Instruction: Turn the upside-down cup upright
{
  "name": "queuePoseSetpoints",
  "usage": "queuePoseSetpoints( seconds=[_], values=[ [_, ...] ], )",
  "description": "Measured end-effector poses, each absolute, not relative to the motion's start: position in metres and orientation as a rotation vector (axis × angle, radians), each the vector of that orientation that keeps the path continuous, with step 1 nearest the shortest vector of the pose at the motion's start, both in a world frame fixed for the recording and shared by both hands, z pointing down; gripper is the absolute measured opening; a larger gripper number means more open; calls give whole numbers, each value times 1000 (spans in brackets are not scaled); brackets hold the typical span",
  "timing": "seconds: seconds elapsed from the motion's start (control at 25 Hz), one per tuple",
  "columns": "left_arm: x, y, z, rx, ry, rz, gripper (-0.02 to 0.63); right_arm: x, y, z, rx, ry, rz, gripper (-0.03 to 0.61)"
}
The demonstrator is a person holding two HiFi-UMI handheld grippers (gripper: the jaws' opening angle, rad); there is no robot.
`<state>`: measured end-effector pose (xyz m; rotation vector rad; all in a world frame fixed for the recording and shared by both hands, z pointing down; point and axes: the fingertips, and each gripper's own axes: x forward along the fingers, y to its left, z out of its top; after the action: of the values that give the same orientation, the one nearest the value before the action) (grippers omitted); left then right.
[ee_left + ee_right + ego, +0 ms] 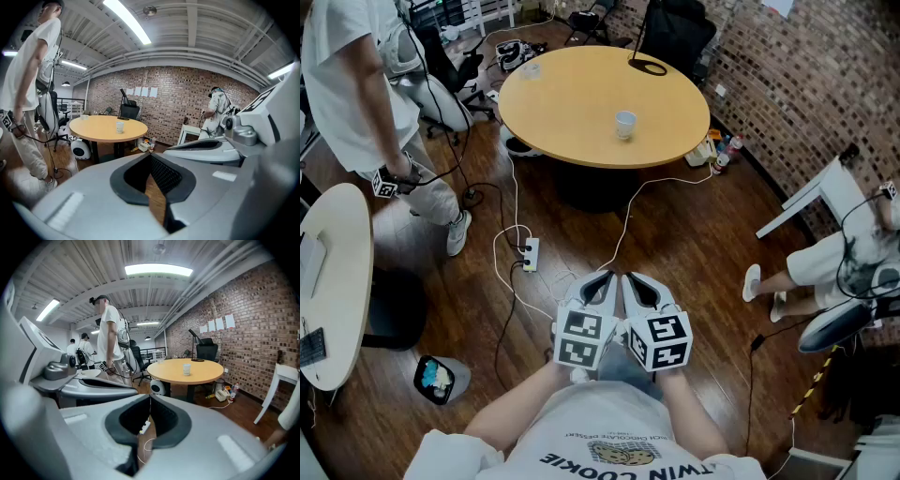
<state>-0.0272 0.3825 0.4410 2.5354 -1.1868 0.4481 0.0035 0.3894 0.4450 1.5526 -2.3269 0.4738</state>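
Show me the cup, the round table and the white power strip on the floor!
cup (625,125), head view, middle of its side.
round table (572,103), head view, bare wooden top left of the cup.
power strip (531,254), head view, middle of its white body.

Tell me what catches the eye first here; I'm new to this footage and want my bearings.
The round yellow table stands out across the wooden floor, with a small white cup alone near its middle. Low in the head view, the left gripper and right gripper sit side by side, both shut and empty, well short of the table. A person in white stands left of it.
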Motion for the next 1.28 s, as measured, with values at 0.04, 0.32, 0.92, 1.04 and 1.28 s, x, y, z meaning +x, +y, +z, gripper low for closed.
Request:
queuePoseSetpoints(
  seconds=[0.04,0.32,0.92,1.04,1.28],
  values=[
    [-26,373,443,2534,-1187,451,3,5,379,447,1552,-2328,475,5],
    [-11,306,456,2510,-1214,466,3,25,308,456,1535,-2348,479,3],
    [45,141,451,2444,-1351,535,3,75,142,448,1355,-2449,445,9],
    [46,119,451,2425,-1379,540,3,79,118,450,1319,-2452,448,11],
    [51,78,455,2401,-1394,533,3,81,80,457,1272,-2451,455,15]
  ],
)
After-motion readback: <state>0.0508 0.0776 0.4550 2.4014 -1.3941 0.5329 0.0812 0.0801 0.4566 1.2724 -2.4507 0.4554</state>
